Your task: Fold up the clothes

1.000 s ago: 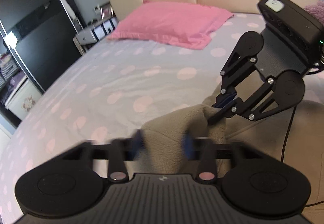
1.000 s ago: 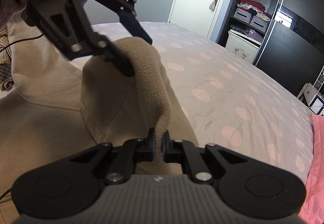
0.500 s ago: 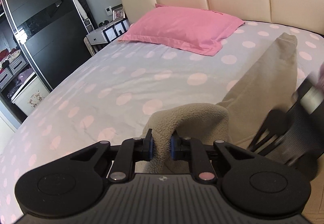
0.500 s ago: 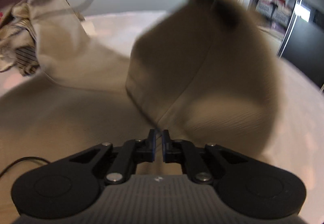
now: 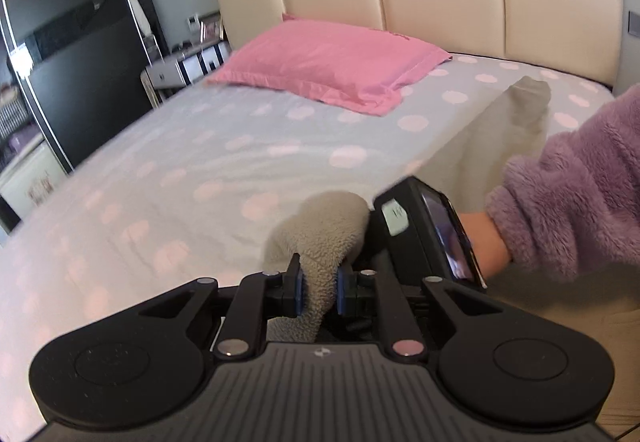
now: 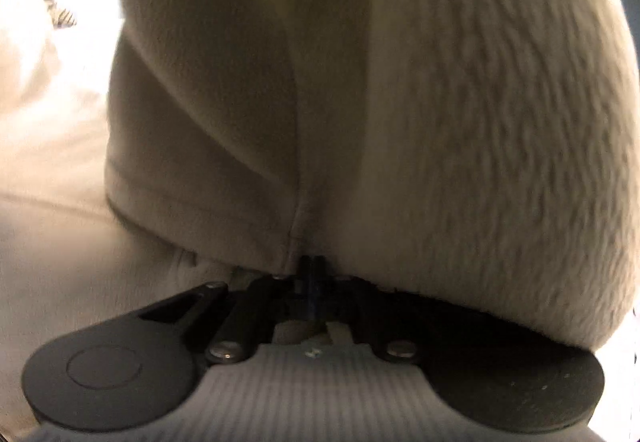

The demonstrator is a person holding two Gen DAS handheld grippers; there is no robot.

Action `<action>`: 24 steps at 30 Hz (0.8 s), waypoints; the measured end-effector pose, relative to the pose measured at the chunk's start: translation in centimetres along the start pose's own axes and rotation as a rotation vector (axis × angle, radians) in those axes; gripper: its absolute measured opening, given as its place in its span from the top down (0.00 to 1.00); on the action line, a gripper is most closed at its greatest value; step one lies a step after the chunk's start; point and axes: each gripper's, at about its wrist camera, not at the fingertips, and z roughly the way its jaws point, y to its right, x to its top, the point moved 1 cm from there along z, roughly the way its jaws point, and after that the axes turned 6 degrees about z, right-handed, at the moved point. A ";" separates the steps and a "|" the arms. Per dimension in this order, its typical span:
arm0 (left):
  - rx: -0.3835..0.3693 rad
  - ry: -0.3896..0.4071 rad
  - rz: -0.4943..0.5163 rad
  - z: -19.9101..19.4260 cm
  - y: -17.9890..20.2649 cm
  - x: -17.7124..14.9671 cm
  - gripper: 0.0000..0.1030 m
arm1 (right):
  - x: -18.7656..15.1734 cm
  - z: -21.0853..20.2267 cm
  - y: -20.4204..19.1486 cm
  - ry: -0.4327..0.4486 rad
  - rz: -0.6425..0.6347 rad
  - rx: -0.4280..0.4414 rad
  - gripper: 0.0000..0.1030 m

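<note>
Fleece hem pinched in your left gripper (image 5: pixel 318 292), right gripper (image 6: pixel 312 274) pressed shut on the same garment (image 5: pixel 500 138), lifted over the bed (image 5: pixel 200 170); risk: thick pile creeping out of either pinch, skewing your fold.

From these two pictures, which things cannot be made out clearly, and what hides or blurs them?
- Right wrist view: the beige fleece garment fills the frame and hides the room behind it.
- Right wrist view: the right gripper is shut on fleece; its fingertips are nearly buried.
- Left wrist view: the right gripper's fingers are hidden behind its own body and the left gripper.
- Left wrist view: nightstand items are too small and blurred.
</note>
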 end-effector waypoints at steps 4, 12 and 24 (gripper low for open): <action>0.055 0.027 -0.033 -0.7 1.1 -1.7 0.74 | -1.5 -2.1 -0.3 -0.012 -0.007 0.010 0.98; 0.089 0.114 -0.141 -5.5 2.0 -4.0 0.63 | -2.6 -7.2 0.6 -0.041 -0.015 0.011 0.96; 0.140 -0.121 -0.387 3.4 -1.1 -12.0 0.85 | -3.6 -5.5 2.7 -0.118 0.037 0.023 0.96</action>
